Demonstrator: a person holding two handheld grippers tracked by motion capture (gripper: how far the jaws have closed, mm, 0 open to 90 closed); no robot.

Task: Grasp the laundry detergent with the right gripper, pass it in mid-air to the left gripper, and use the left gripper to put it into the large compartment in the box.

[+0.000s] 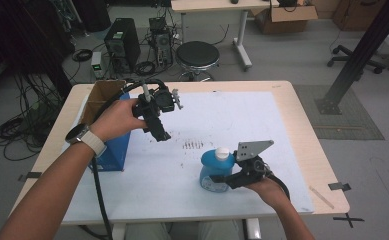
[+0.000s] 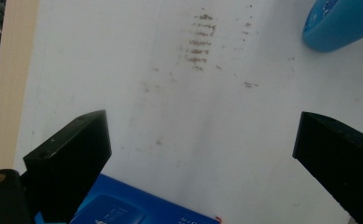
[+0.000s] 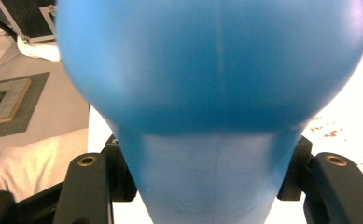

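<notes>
A blue bottle (image 1: 213, 172) with a white cap (image 1: 222, 153) stands on the white sheet (image 1: 222, 115) near the table's front. My right gripper (image 1: 230, 178) is shut on it from the right; in the right gripper view the bottle (image 3: 212, 84) bulges above the two black jaws, which clamp its narrower part. My left gripper (image 1: 160, 131) hangs above the sheet beside the blue box (image 1: 113, 147), with nothing in it. In the left gripper view the gripper (image 2: 202, 135) has its jaws spread wide over bare sheet, and the bottle (image 2: 340, 23) is at the top right.
The open-topped blue box (image 2: 137, 207) stands at the table's left edge. Brown smudges (image 1: 192, 145) mark the middle of the sheet. Beyond the table are a black stool (image 1: 197, 55), a computer tower (image 1: 122, 42) and floor cables. A black post (image 1: 359, 55) slants at the right.
</notes>
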